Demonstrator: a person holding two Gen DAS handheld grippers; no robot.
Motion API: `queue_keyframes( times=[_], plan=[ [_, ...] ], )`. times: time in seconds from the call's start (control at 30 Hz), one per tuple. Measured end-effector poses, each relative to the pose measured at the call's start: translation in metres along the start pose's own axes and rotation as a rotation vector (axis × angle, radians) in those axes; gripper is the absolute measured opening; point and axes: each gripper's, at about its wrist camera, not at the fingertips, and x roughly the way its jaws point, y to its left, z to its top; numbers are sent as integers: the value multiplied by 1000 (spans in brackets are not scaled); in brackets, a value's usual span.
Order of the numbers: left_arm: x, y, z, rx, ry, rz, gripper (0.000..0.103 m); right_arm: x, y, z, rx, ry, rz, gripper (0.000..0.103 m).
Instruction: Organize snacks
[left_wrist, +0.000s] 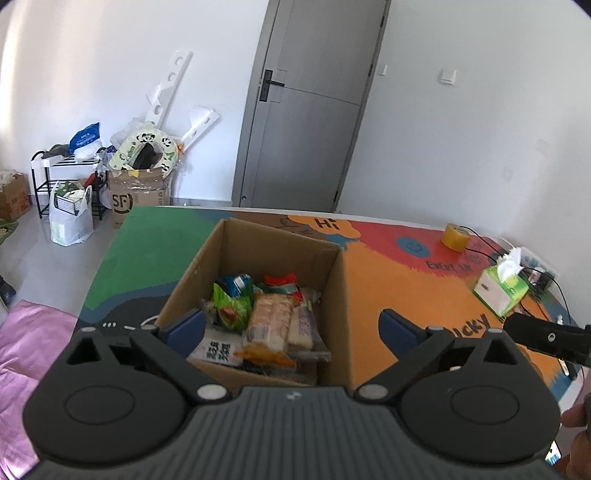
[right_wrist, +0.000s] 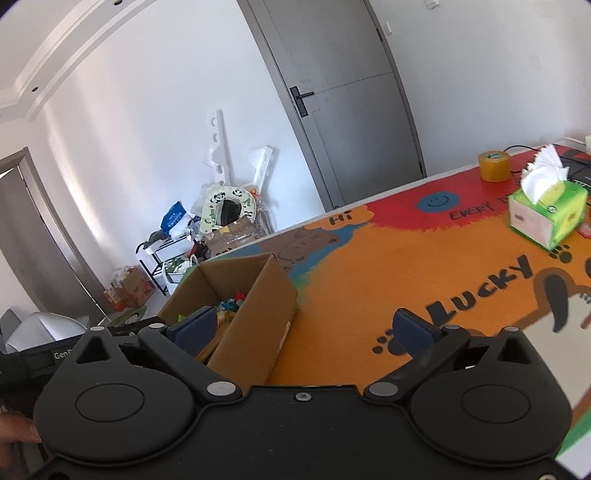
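Cardboard brown open-topped box (left_wrist: 258, 280) on the colourful printed desk (left_wrist: 406, 288) holds the plastic-wrapped snack packets (left_wrist: 266, 321) piled together, apparently gathered for tidying, while left gripper (left_wrist: 291, 328) and right gripper (right_wrist: 314, 332) both hang spread, empty.

Black ribbed left gripper (left_wrist: 291, 326), blue pads (left_wrist: 186, 328), silver pivot screws

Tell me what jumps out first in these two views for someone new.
The open brown cardboard box packed with snack packets sits at the left part of the colourful cartoon-printed table mat. The left gripper and right gripper both stand open, holding nothing. Further right stand a green tissue box and a yellow tape roll.
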Motion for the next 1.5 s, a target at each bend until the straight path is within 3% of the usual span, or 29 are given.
queue_keyframes(
  times=[0.63, 1.5],
  plan=[
    [-49, -18, -20, 66, -20, -33, 102, -68, -13, -19, -16, -46, -52, 103],
    [-64, -2, -33, 82, -11, -11, 102, -79, 8, -26, -73, -52, -82, 103]
  ],
)
